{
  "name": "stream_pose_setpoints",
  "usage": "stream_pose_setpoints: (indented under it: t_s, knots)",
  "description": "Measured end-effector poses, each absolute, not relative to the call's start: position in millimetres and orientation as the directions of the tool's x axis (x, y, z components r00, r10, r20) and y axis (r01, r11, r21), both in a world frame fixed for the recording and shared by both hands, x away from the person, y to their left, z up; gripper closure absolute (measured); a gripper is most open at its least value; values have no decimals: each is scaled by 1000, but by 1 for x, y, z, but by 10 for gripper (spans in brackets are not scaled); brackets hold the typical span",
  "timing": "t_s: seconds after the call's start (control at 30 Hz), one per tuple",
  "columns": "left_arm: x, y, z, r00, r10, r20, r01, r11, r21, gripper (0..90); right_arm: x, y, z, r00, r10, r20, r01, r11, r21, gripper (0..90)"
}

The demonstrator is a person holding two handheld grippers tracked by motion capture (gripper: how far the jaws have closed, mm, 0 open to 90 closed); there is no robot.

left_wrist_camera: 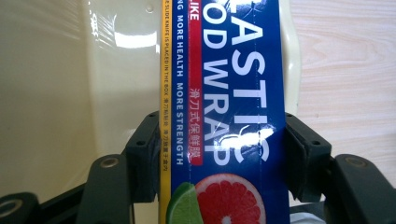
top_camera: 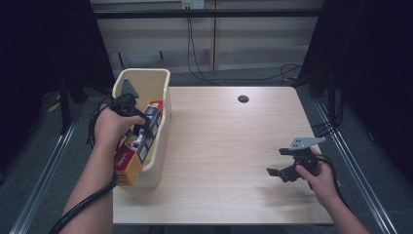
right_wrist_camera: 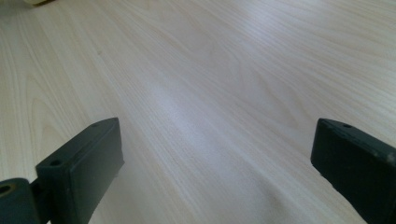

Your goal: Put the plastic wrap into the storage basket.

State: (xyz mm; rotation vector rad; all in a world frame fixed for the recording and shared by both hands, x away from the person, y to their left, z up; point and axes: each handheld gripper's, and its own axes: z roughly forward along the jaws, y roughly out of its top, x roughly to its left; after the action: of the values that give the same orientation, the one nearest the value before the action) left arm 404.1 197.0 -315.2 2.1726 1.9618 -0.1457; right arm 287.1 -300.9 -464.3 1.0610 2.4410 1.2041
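Note:
A long blue plastic wrap box (top_camera: 138,144) with a grapefruit picture lies lengthwise in the cream plastic bin (top_camera: 161,105) at the table's left edge. My left gripper (top_camera: 140,130) reaches down into the bin and is shut on that box. In the left gripper view the two black pads (left_wrist_camera: 142,154) press on the sides of the plastic wrap box (left_wrist_camera: 224,116), with the cream bin wall (left_wrist_camera: 56,93) behind. My right gripper (top_camera: 279,161) hovers low over the wooden table (top_camera: 224,146) at the right, jaws wide apart. Bare wood (right_wrist_camera: 219,93) lies between its fingers (right_wrist_camera: 86,163).
A dark round hole (top_camera: 243,99) sits near the table's far edge. Cables hang behind the table against the back wall. Metal rails run along both sides of the table, with dark curtains beyond.

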Motion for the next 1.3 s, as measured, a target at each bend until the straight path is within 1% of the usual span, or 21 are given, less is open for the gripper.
stream_pose_setpoints:
  t_s: [0.3, 0.43, 0.53, 0.83, 0.93, 1.07, 1.1, 1.2, 1.3]
  knots:
    - [405, 198, -320, 95, 973, -212, 993, -76, 93, 402, 287, -301, -464, -716, 689, 114, 509, 404, 760, 21]
    - [405, 194, -322, 107, 977, -182, 991, -90, 102, 400, 287, -301, -465, -716, 688, 114, 509, 404, 760, 21]
    - [405, 195, -322, 96, 977, -191, 991, -76, 109, 398, 287, -301, -464, -716, 689, 113, 509, 404, 760, 21]
    - [405, 197, -331, 113, 981, -156, 989, -95, 116, 387, 287, -301, -465, -718, 688, 109, 507, 409, 759, 21]
    - [405, 198, -327, 115, 978, -171, 986, -91, 142, 387, 287, -301, -465, -717, 688, 110, 508, 407, 759, 21]
    - [404, 200, -304, 110, 972, -209, 979, -70, 193, 388, 287, -301, -465, -719, 686, 112, 509, 409, 757, 21]
    - [404, 199, -301, 112, 971, -210, 975, -67, 211, 376, 287, -301, -465, -720, 686, 110, 507, 410, 758, 21]
    - [404, 196, -295, 124, 968, -216, 973, -76, 218, 359, 286, -301, -464, -719, 686, 113, 508, 408, 759, 21]
    - [403, 184, -283, 168, 959, -230, 960, -106, 261, 349, 286, -301, -464, -717, 687, 116, 509, 403, 761, 21]
